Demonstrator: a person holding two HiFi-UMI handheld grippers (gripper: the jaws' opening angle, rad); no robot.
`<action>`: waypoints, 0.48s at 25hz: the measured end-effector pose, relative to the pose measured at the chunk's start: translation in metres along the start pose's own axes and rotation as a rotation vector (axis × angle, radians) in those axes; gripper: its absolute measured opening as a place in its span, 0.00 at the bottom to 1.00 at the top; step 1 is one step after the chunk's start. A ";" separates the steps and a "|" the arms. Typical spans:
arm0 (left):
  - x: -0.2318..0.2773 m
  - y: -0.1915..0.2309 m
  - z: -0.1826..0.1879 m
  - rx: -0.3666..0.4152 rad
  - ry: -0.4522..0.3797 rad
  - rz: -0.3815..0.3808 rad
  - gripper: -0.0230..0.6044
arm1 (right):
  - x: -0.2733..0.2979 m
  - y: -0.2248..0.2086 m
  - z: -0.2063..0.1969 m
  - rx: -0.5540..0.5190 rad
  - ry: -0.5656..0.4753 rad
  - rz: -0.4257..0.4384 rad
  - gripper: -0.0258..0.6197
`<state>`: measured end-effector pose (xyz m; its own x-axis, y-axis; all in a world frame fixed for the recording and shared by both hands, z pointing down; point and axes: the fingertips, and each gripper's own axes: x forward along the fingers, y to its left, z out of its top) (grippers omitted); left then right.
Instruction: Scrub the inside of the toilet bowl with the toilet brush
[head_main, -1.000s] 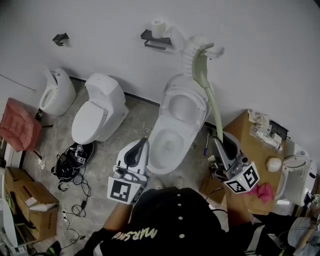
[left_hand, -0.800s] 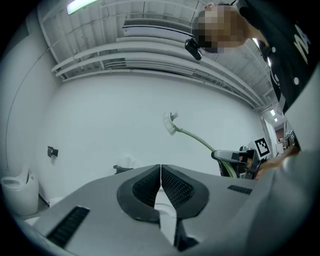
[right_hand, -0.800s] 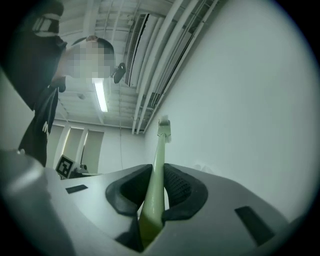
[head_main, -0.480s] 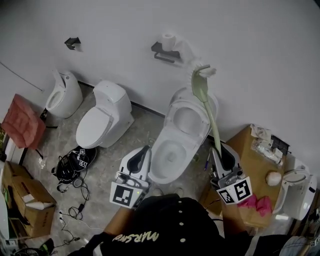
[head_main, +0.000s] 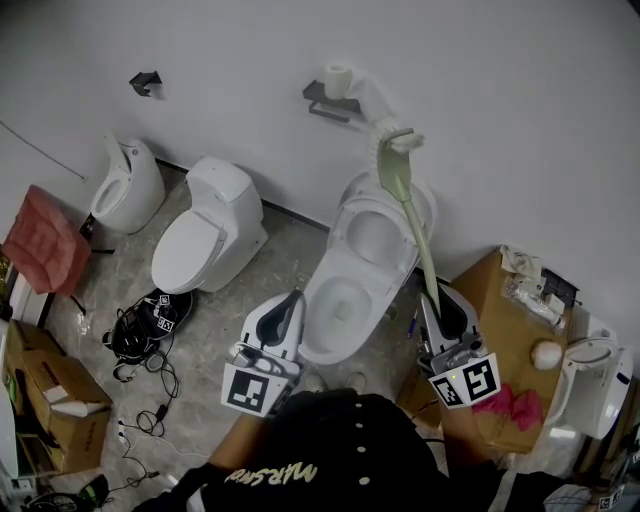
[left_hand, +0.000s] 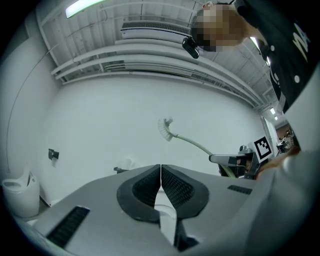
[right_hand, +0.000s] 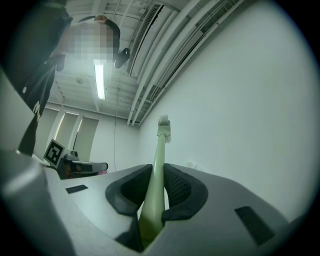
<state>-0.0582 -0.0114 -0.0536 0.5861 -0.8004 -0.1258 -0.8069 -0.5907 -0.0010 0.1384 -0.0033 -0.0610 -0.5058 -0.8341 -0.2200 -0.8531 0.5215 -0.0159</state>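
The open white toilet (head_main: 352, 275) stands against the wall at the middle of the head view, lid up, bowl bare. A pale green toilet brush (head_main: 405, 205) with white bristles is raised above it, its head up by the wall over the lid. My right gripper (head_main: 438, 312) is shut on the brush's handle (right_hand: 156, 185), right of the bowl. My left gripper (head_main: 279, 318) is shut with nothing between its pads, just left of the bowl's front. In the left gripper view the brush (left_hand: 165, 128) shows in the air ahead.
A second toilet (head_main: 203, 235) with its lid down and a urinal (head_main: 125, 186) stand to the left. A toilet-paper holder (head_main: 335, 90) hangs on the wall. Cables (head_main: 140, 330) and cardboard boxes (head_main: 50, 395) lie at left; a cardboard box (head_main: 505, 330) with rags sits at right.
The brush head has swung slightly left and stays raised over the lid. Both grippers shifted a little toward the bowl. The head view moved back compared with one second ago.
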 end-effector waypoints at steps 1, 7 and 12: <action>0.000 -0.001 0.001 -0.007 -0.004 0.002 0.08 | 0.000 0.000 0.000 -0.003 0.003 -0.003 0.17; -0.003 -0.004 0.006 -0.036 -0.020 0.015 0.08 | -0.002 0.000 0.000 0.006 0.013 -0.017 0.17; -0.005 -0.002 0.006 -0.036 -0.016 0.014 0.08 | 0.002 0.006 0.000 -0.002 0.020 -0.007 0.17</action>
<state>-0.0597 -0.0056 -0.0591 0.5730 -0.8073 -0.1410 -0.8119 -0.5826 0.0365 0.1324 -0.0023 -0.0613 -0.5025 -0.8409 -0.2008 -0.8567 0.5156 -0.0156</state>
